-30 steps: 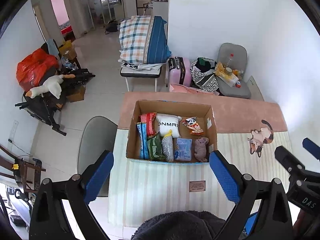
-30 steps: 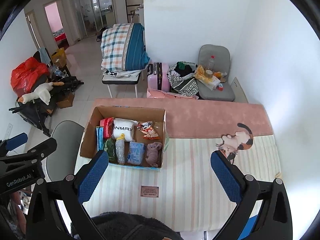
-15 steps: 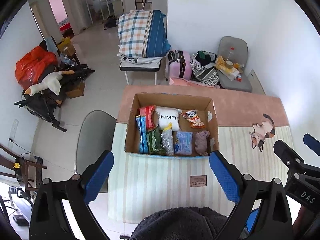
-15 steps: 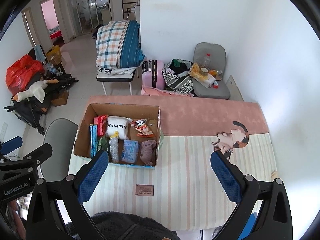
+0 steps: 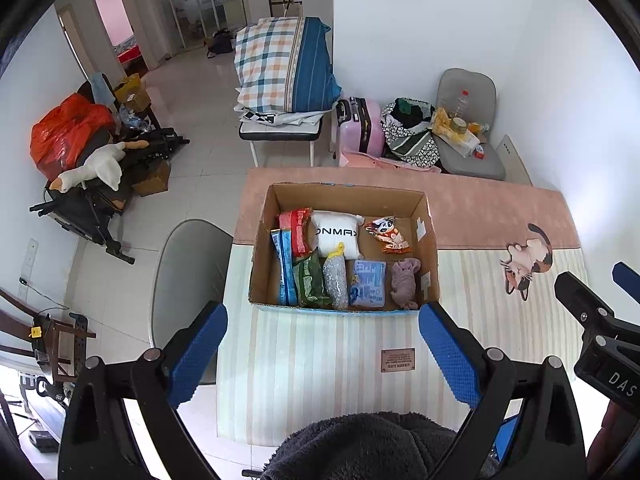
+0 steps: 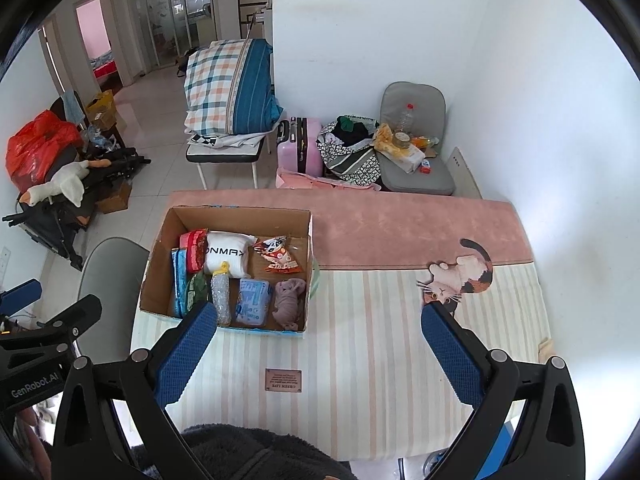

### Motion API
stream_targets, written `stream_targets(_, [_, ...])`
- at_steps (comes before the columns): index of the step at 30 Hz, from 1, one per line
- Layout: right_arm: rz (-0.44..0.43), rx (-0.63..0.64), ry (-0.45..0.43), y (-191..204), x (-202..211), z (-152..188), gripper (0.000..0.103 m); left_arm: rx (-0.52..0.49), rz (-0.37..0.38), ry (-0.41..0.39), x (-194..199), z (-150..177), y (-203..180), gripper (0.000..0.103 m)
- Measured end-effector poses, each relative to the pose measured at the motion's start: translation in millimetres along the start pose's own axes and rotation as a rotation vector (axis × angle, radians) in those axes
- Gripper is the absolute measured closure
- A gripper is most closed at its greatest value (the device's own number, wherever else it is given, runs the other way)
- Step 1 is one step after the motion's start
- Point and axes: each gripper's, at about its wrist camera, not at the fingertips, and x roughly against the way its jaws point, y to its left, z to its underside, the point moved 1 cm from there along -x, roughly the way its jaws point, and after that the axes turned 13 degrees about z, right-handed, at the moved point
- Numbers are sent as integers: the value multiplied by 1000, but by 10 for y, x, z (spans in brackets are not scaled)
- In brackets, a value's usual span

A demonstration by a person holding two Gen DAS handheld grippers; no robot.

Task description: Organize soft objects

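Observation:
An open cardboard box (image 5: 429, 240) stands on the striped table cloth (image 5: 328, 352); it also shows in the right wrist view (image 6: 160, 248). Inside lie a white pillow pack (image 5: 336, 233), red (image 5: 295, 229), blue (image 5: 283, 267) and green (image 5: 309, 283) snack bags, a bubble-wrapped roll (image 5: 335, 281), a blue tissue pack (image 5: 368, 283), a cartoon snack bag (image 5: 386, 233) and a small pink plush (image 5: 405, 283). My left gripper (image 5: 323, 356) is open and empty, high above the box's near side. My right gripper (image 6: 320, 356) is open and empty, above the cloth right of the box.
A cat-shaped mat (image 6: 460, 276) lies at the table's right. A pink runner (image 6: 400, 224) covers the far edge. A grey chair (image 5: 188, 264) stands left of the table. Beyond are a folded plaid quilt (image 5: 280, 64), a pink suitcase (image 5: 360, 128) and floor clutter.
Both cameras have drifted slightly back and up; the box has slid a little lower in view. Both grippers stay open and empty.

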Motion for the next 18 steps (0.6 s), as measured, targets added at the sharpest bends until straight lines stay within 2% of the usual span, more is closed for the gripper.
stream_targets(18, [1, 12, 7, -16, -14, 15, 0, 7, 4, 1, 15, 24, 38, 5])
